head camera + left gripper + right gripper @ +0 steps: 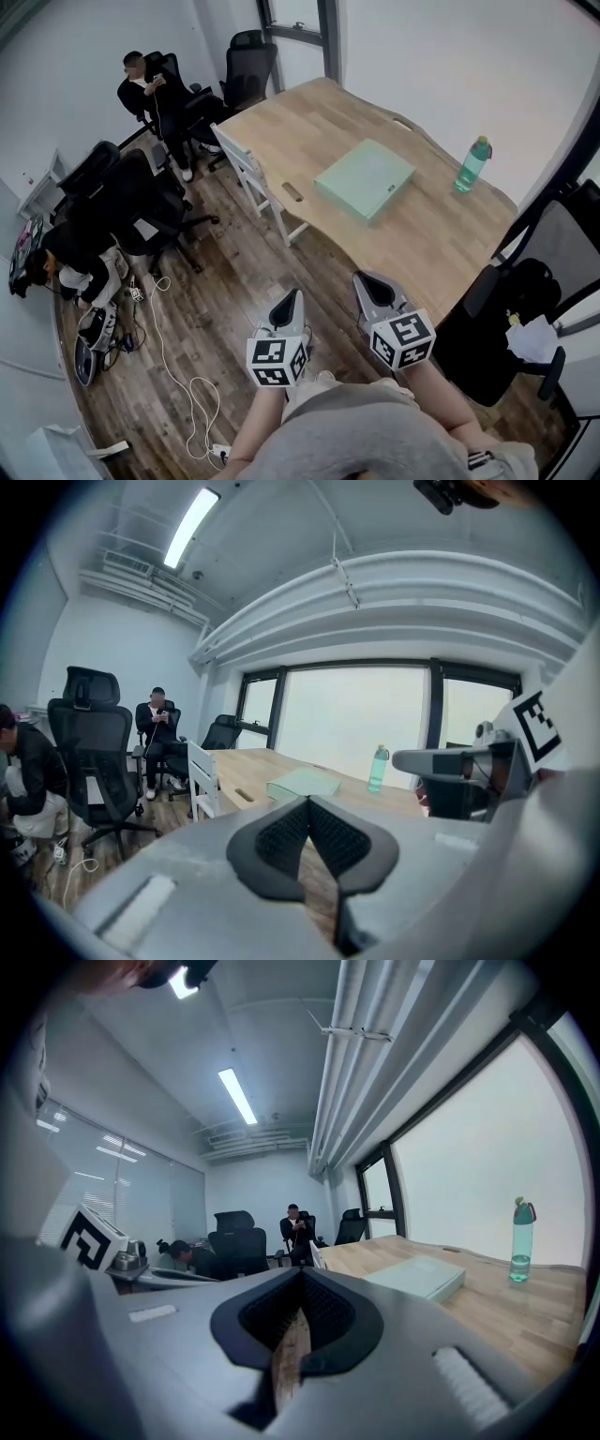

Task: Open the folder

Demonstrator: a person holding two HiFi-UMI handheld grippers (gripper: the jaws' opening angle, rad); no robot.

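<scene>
The wood floor (225, 300) lies open between the person and the table's near left edge, with a white cable (187, 380) trailing at its left. The wooden table (300, 122) runs off toward the far wall. A white chair (246, 173) stands against its left edge and a black chair (511, 314) sits by its near right corner. The pale green folder (366, 178) lies flat and closed near the table's middle, bare wood all round it. A green bottle (473, 164) stands upright by the right edge. The left gripper (296, 294) and right gripper (362, 277) hang by the near edge, well apart from the folder, each clenched, its 2 jaws together and empty
</scene>
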